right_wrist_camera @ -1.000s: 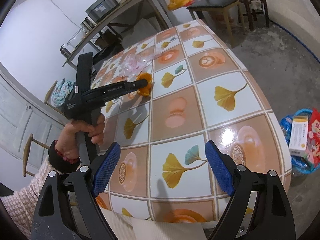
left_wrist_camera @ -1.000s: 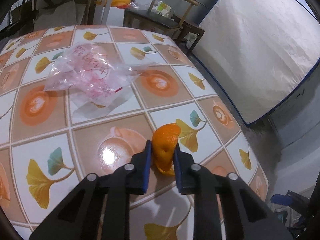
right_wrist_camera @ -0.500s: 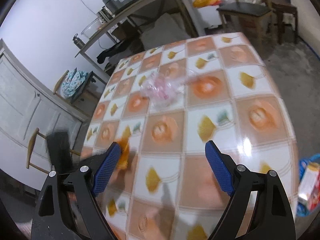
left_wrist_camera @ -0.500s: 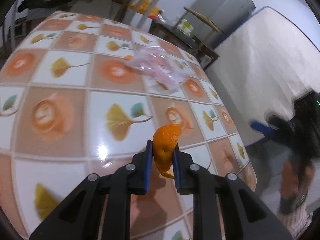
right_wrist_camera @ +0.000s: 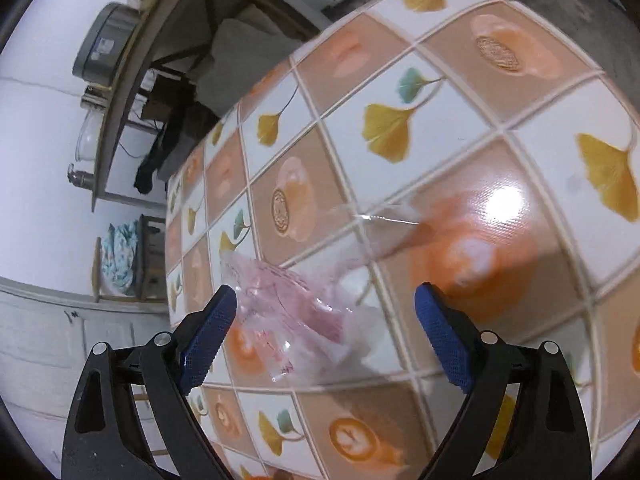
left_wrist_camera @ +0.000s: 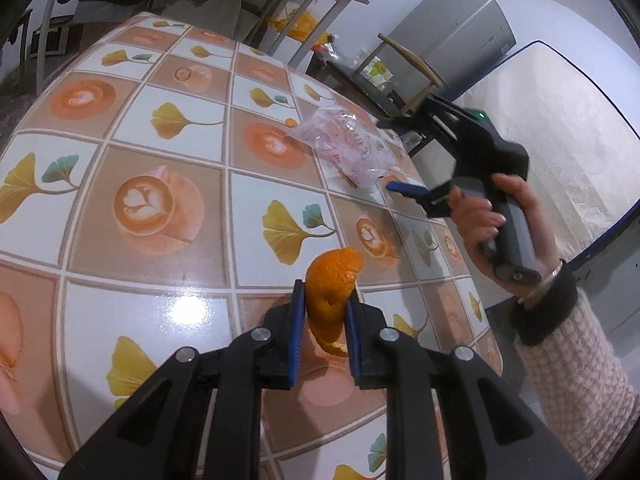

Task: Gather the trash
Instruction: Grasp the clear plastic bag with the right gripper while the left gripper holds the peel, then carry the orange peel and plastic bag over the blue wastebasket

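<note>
A curled orange peel stands between the blue pads of my left gripper, which is shut on it just above the tiled tablecloth. Farther across the table lies a crumpled clear plastic bag with pink print. In the left wrist view a hand carries my right gripper right beside that bag. The right wrist view has the bag lying between the wide-open fingers of my right gripper, nearer the left pad, with no pad touching it.
A small orange scrap lies by the bag's far side. Past the table stand a wooden chair, a grey cabinet, a metal shelf table and a white mattress. The table's edge drops off at the right.
The right gripper has swung across the table from its near edge to over the plastic bag, staying open. The left gripper has shifted sideways with the peel still clamped.
</note>
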